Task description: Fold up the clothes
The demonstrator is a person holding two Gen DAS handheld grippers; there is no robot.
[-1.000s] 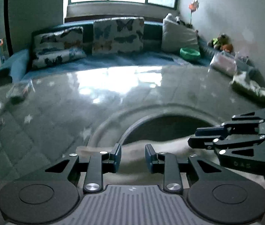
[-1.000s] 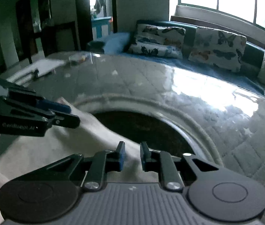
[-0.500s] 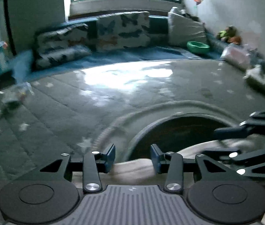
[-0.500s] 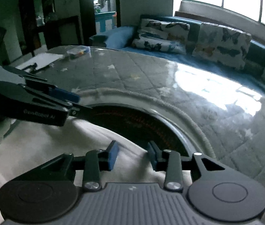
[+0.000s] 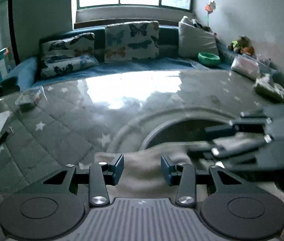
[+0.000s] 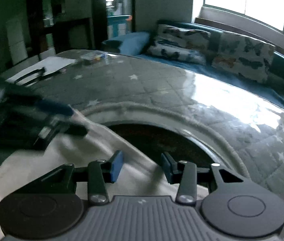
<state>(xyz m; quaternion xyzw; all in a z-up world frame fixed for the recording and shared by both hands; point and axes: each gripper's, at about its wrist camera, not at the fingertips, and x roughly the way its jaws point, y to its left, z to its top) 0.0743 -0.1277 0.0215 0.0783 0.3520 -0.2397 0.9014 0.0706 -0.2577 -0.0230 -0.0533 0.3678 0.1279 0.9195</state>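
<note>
Left wrist view shows the left gripper [image 5: 142, 165] wide open, holding nothing, above the pale garment [image 5: 142, 172] at the table's [image 5: 65, 140] near edge. The right gripper [image 6: 142, 165] is wide open and empty too, so the folding seems not finished.

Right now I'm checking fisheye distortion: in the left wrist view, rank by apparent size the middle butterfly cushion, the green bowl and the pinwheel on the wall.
1. Middle butterfly cushion
2. Green bowl
3. Pinwheel

All three lie far back in the room, so this ranks only how they look in the picture, not true size.

Soft matt cloth garment [image 5: 142, 172] on a glossy quilted table cover [image 5: 81, 120]
</note>
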